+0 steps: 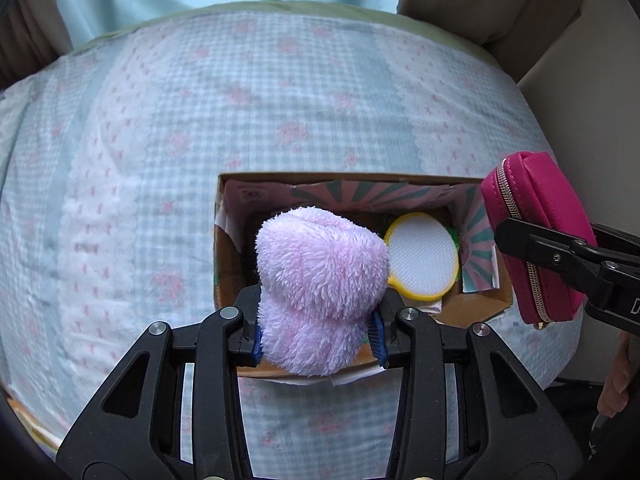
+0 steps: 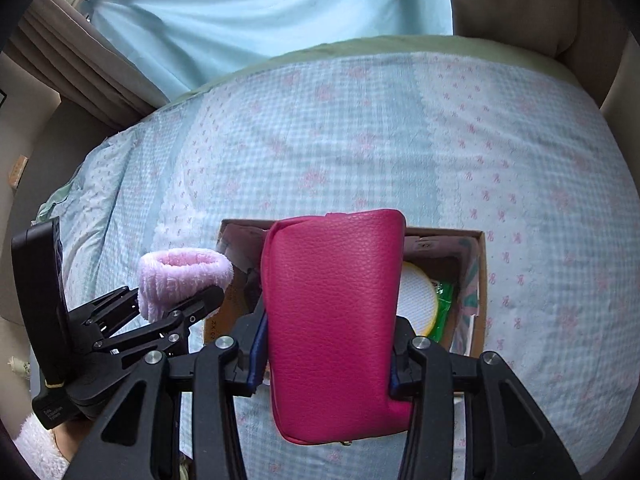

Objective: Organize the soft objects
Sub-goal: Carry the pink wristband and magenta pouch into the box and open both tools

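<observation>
My left gripper is shut on a fluffy pink cloth and holds it over the near left part of an open cardboard box. The box holds a round yellow-rimmed white pad with something green beside it. My right gripper is shut on a magenta zip pouch above the box. In the left wrist view the pouch hangs at the box's right end. In the right wrist view the left gripper with the pink cloth is at the left.
The box sits on a bed with a blue checked, pink-flowered cover. A light blue curtain hangs beyond the bed's far edge. A beige upholstered piece stands at the far right.
</observation>
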{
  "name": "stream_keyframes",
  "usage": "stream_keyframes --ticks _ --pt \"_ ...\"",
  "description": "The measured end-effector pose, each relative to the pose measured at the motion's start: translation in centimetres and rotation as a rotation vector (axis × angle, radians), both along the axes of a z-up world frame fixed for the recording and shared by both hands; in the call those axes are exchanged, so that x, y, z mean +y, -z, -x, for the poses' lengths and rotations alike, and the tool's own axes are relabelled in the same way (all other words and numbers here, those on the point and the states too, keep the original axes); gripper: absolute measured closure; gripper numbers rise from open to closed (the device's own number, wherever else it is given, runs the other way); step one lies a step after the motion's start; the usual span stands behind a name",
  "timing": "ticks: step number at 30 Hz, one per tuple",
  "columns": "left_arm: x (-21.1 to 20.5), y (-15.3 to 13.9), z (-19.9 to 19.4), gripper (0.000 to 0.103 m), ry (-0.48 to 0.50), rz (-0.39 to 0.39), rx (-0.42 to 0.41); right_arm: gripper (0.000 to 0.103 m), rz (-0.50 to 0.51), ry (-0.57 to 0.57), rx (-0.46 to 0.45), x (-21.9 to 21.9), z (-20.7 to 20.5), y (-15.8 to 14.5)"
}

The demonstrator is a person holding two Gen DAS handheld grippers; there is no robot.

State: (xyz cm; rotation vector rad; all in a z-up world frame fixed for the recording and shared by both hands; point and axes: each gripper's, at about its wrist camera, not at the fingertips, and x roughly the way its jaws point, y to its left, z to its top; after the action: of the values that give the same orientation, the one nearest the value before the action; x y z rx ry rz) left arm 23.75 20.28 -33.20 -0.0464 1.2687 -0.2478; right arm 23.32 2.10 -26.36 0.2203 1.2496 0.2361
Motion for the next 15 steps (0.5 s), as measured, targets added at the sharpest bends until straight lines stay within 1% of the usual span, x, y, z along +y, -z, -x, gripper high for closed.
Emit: stream_keyframes --ticks 3,5,8,12,14,15 --pt "-0.4 2.7 -0.6 0.068 0.010 -0.004 0.049 0.062 -0.014 -0.008 0.051 0.5 -1.0 2.8" --pt "-0.9 4.1 -1.1 0.068 0.024 -0.006 0.073 0.062 -0.041 -0.004 0.086 0.6 -1.8 4.6" --pt "-1.6 5.7 -1.5 0.068 0.042 -0.010 0.098 0.062 -0.078 -0.010 0.131 0.8 -3.1 6.9" --pt "-2.4 7.1 -1.8 0.067 0.071 -0.036 0.129 0.060 -0.107 -0.019 0.187 0.7 -4.3 8.9" --pt "-2.7 7.5 -1.9 0.052 0.070 -0.057 0.138 0.058 -0.114 -0.013 0.215 0.3 -4.7 9.6" --pt "-2.8 7.6 -2.0 0.025 0.076 -0.063 0.139 0.056 -0.113 -0.012 0.229 0.2 -4.8 10.0"
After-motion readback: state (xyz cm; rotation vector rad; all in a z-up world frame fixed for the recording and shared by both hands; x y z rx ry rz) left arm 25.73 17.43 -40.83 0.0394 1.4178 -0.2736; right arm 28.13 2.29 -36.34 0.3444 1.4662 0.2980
